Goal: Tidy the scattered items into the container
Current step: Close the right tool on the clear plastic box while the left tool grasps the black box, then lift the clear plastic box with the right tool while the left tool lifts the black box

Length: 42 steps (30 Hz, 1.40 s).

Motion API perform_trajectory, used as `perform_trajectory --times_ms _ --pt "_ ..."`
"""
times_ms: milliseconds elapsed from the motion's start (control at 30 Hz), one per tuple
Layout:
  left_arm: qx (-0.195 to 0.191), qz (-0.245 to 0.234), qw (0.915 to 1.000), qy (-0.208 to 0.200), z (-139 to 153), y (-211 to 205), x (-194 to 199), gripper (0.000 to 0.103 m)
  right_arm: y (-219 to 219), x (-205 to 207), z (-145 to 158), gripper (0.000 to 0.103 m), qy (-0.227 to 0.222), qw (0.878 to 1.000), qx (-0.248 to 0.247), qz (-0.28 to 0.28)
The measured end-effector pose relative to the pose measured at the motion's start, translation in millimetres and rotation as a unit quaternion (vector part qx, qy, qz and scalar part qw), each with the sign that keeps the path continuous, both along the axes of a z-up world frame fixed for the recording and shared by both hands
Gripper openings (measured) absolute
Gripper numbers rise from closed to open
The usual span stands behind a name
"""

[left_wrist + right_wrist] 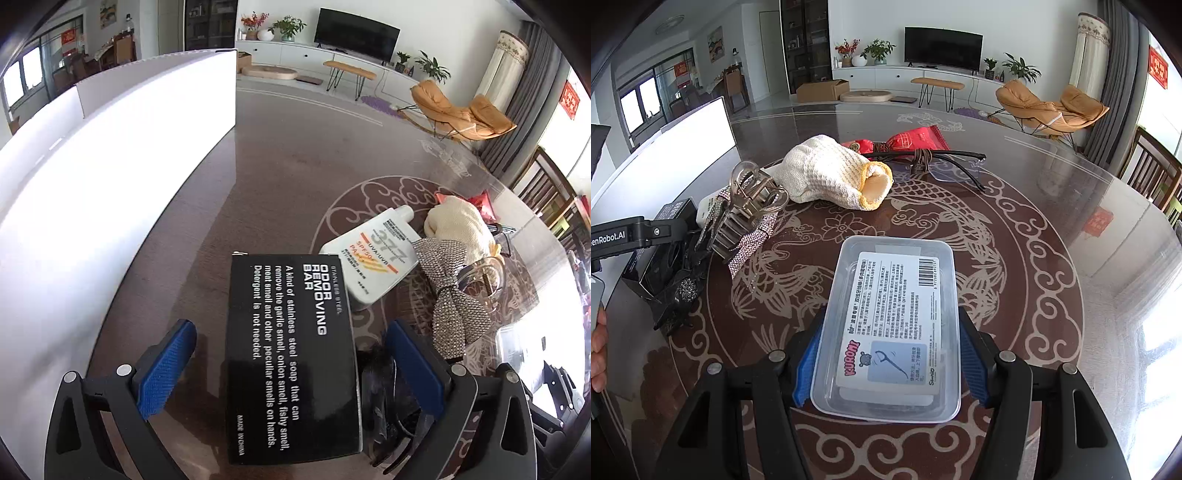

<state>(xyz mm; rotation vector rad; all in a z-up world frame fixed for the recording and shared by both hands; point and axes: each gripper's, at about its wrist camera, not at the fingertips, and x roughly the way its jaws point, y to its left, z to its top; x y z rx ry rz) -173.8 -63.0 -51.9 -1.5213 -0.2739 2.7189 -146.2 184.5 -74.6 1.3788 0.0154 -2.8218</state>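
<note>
My left gripper (291, 354) is open, its blue fingers (166, 365) standing clear on either side of a black "odor removing bar" box (291, 347) that lies on the table. The white container wall (110, 147) rises to its left. My right gripper (890, 350) is shut on a clear plastic floss box (890, 325), with the blue pads pressed to its long sides just above the table. A sunscreen bottle (373, 258), a rhinestone bow (454, 291) and a cream knitted glove (831, 173) lie scattered nearby.
On the round patterned glass table (1034, 240) also lie glasses (953, 166), a red packet (916, 138), a clear claw hair clip (750, 199) and a black hair clip (679, 291). A person's hand (598, 350) shows at the left edge. Wooden chairs (1152, 173) stand to the right.
</note>
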Motion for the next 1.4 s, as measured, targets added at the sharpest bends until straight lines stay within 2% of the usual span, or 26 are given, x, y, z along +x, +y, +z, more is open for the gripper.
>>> perform_trajectory --times_ms 33,100,133,167,300,433,567,800,967,1200,1233,1300,1400 --pt "0.010 -0.002 0.9999 0.002 -1 -1 1 0.103 1 0 0 0.064 0.000 1.000 0.000 0.000" --pt "0.032 -0.014 0.9993 0.011 -2 -5 4 0.089 1 0 0 0.064 0.000 1.000 0.000 0.000" --pt "0.026 -0.013 0.9995 0.012 -1 -7 5 0.069 1 0 0 0.064 0.000 1.000 0.000 0.000" --pt "0.013 -0.013 0.9998 0.010 -1 -10 7 0.062 1 0 0 0.064 0.000 1.000 0.000 0.000" --pt "0.007 -0.033 0.9994 0.003 0 -16 24 0.062 1 0 0 0.064 0.000 1.000 0.001 0.000" --pt "0.015 -0.062 0.9980 -0.007 -1 -16 73 0.062 3 1 0 0.064 0.000 1.000 0.001 0.000" --pt "0.004 -0.066 0.9978 0.007 -1 -15 118 0.062 0 1 0 0.064 0.000 1.000 -0.002 0.001" --pt "0.004 -0.067 0.9975 0.020 -2 -15 131 0.064 -9 64 0 0.064 0.001 0.999 -0.004 0.038" --pt "-0.009 -0.063 0.9978 0.017 -3 -12 136 0.084 0 83 1 0.064 0.001 1.000 -0.010 0.021" --pt "-0.053 -0.051 0.9972 0.016 -6 -15 136 0.086 -3 82 1 0.066 0.000 1.000 -0.005 0.015" --pt "-0.059 -0.053 0.9967 0.017 -7 -14 135 0.088 -3 82 1 0.066 0.000 1.000 -0.005 0.015" --pt "-0.077 -0.065 0.9948 0.013 -11 -7 135 0.101 -3 82 1 0.068 -0.001 1.000 -0.006 0.018" --pt "-0.082 -0.065 0.9943 0.017 -14 -3 138 0.103 -4 81 0 0.071 -0.003 1.000 -0.005 0.021"
